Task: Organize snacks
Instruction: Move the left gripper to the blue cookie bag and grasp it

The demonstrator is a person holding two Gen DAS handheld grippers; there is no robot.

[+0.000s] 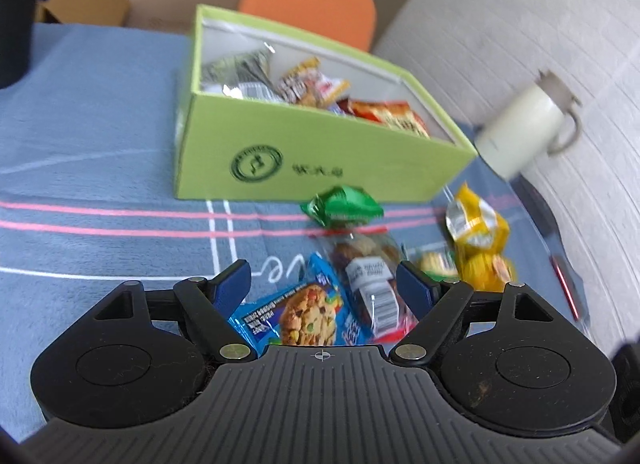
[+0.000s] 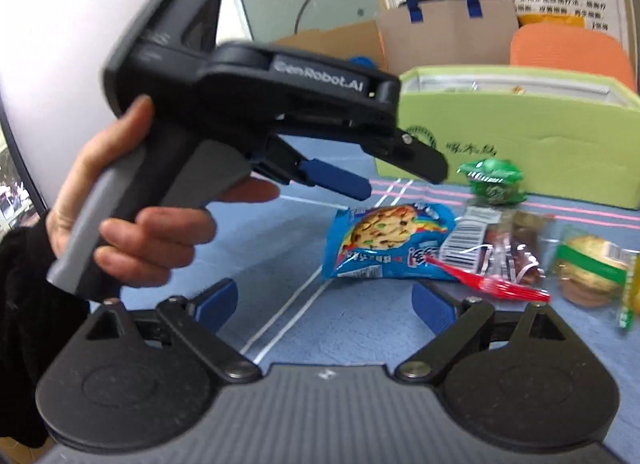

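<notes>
A: The white mug point(image 1: 524, 128), ahead and right of the left gripper point(image 1: 324, 284), is smeared by motion.
B: Print on the green box point(image 1: 320, 160) ahead is unreadable. The blue cookie packet point(image 1: 304, 316) between the fingers is half hidden by the gripper's body.

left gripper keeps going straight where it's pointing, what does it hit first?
Most likely the blue cookie packet, lying on the tablecloth between the open left gripper fingers. The clear wrapped snack lies just beside it; depth is hard to judge.
</notes>
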